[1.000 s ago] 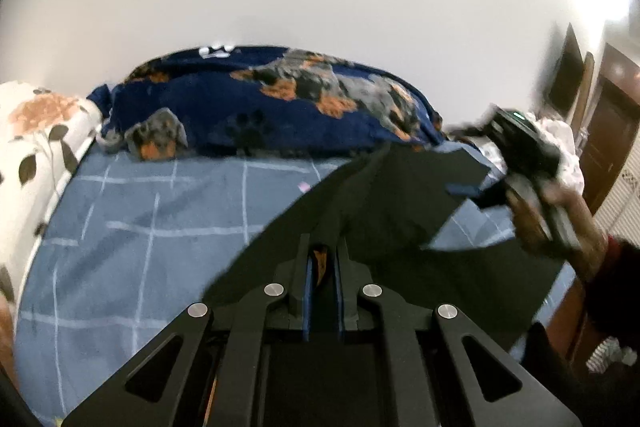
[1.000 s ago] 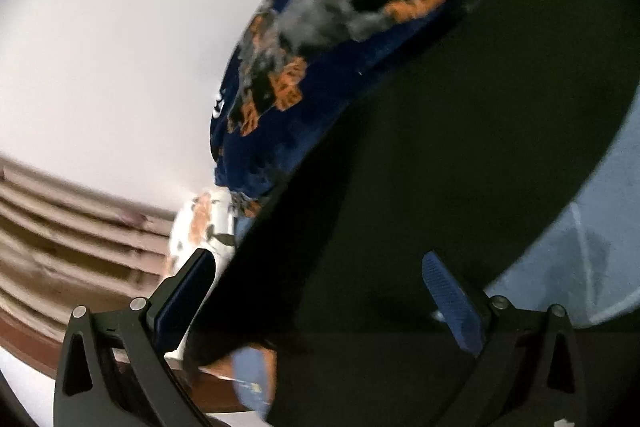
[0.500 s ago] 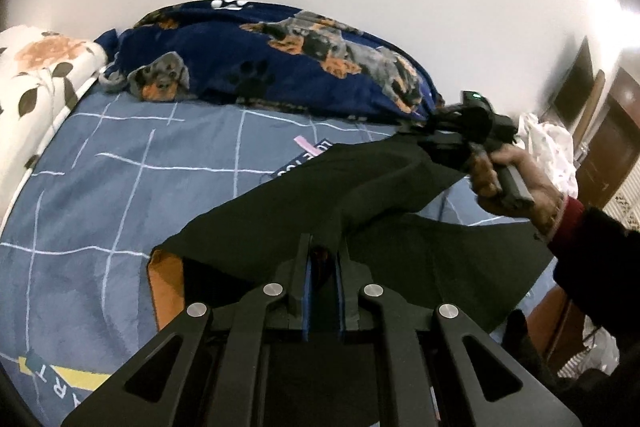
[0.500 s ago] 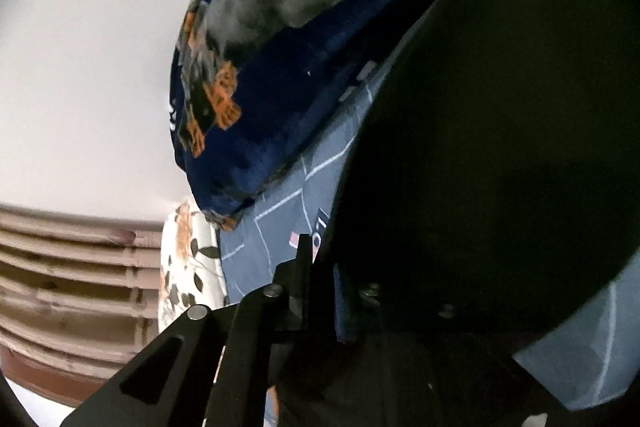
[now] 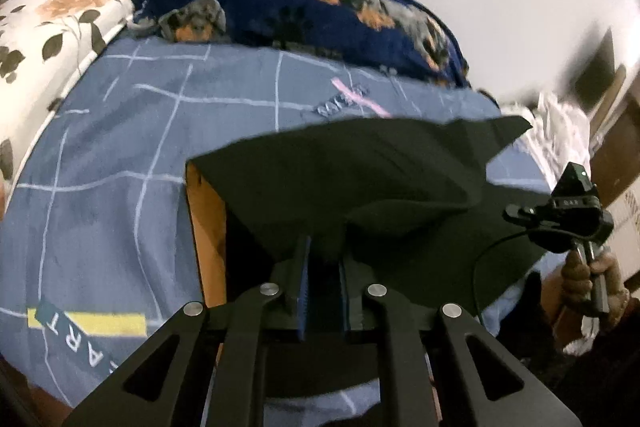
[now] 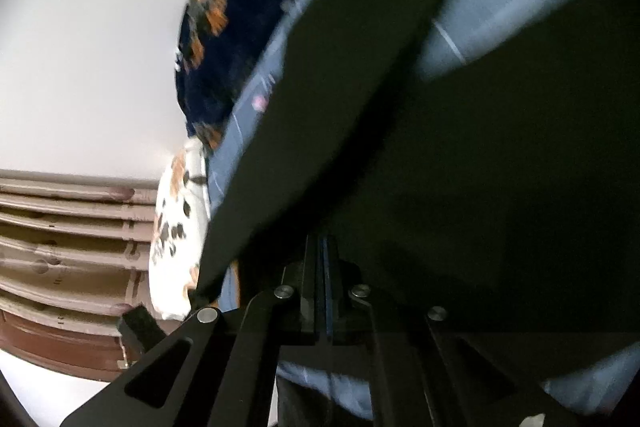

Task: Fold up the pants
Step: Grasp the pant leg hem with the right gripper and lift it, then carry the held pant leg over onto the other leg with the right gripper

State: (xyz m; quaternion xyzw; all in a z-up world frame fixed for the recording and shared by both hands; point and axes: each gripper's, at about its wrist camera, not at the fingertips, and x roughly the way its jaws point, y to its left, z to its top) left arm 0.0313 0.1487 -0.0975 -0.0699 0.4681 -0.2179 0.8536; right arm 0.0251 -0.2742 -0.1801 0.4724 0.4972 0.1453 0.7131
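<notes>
The pants (image 5: pixel 360 179) lie half-raised over the bed (image 5: pixel 120 155). Left gripper (image 5: pixel 323 283) — fingers easing apart, cloth between them. Right gripper (image 6: pixel 323 267) clenches fabric. Step: laying a fold; next, lower and release evenly.

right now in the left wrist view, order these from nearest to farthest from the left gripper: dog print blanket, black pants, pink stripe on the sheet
1. black pants, at the left gripper
2. pink stripe, beyond the pants, mid-bed
3. dog print blanket, far end by the wall
</notes>
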